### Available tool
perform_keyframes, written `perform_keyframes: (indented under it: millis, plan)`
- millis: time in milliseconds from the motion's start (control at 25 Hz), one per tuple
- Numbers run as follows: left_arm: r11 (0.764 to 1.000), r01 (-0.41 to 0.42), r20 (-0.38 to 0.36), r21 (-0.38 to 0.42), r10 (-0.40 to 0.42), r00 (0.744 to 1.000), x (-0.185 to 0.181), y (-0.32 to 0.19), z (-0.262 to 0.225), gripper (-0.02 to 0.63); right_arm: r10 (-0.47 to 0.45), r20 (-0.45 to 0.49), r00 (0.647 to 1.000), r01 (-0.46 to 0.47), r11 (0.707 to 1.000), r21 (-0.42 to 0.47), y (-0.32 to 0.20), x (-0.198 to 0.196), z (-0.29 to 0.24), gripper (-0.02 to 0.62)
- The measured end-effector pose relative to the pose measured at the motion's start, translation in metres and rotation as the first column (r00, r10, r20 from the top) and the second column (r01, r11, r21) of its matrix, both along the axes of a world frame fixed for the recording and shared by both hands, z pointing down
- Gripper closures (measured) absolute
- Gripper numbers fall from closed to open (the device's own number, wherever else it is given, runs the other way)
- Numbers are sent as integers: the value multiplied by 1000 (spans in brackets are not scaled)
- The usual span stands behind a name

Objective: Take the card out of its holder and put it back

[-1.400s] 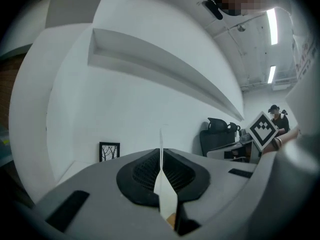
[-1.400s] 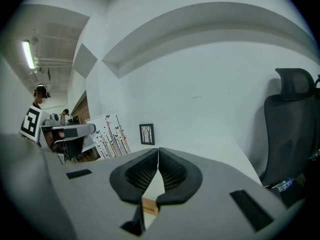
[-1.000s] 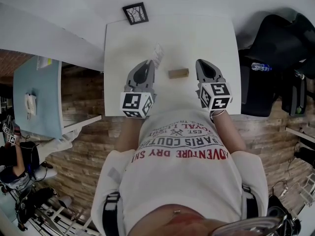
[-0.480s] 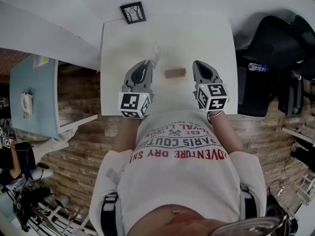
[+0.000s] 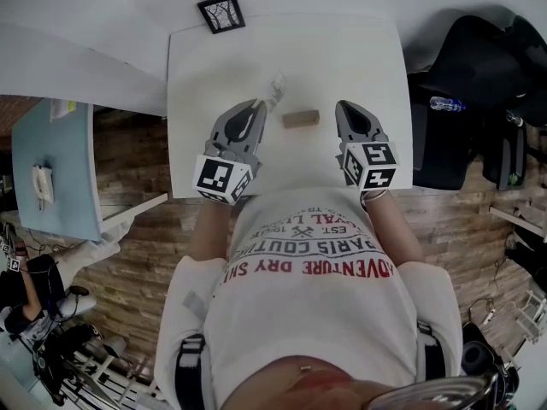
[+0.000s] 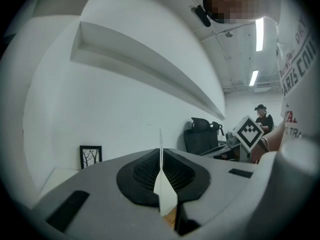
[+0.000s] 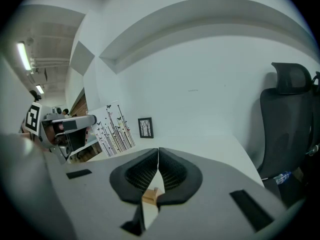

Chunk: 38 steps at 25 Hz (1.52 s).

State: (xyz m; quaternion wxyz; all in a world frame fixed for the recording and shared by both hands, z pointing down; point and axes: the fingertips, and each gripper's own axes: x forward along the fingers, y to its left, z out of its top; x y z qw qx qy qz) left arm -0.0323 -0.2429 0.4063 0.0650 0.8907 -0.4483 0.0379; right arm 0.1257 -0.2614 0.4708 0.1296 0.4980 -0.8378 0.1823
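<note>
In the head view my left gripper (image 5: 261,106) is shut on a white card (image 5: 275,87) printed with thin dark stems, holding it above the white table (image 5: 350,54). The left gripper view shows that card (image 6: 165,193) edge-on, pinched between the pads of my left gripper (image 6: 161,156). A small wooden holder (image 5: 300,118) lies on the table between the two grippers, just right of the card. My right gripper (image 5: 343,108) is shut with nothing in it. In the right gripper view its closed tips (image 7: 158,150) meet above the holder (image 7: 151,196), with the card (image 7: 113,129) off to the left.
A small black-framed picture (image 5: 221,13) stands at the table's far left corner. A black office chair (image 5: 479,67) and a water bottle (image 5: 447,104) are off the right edge. A light blue table (image 5: 55,169) stands to the left.
My left gripper has turned a little, its marker cube swinging left, and the card now sits slightly nearer the holder. The right gripper has stayed put.
</note>
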Motion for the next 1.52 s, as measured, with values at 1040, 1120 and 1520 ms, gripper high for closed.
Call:
perform_keyframes:
  millis: [1040, 1120, 1520]
  plan:
    - [768, -634, 43, -90, 639, 768, 57, -5, 66, 569, 158, -56, 986, -165, 976, -144, 47, 25, 53, 569]
    - [758, -645, 37, -97, 651, 758, 58, -5, 69, 569, 160, -54, 986, -167, 975, -146, 49, 24, 54, 569]
    - [724, -680, 47, -114, 687, 725, 61, -5, 82, 569, 187, -31, 982, -189, 967, -169, 57, 29, 58, 569]
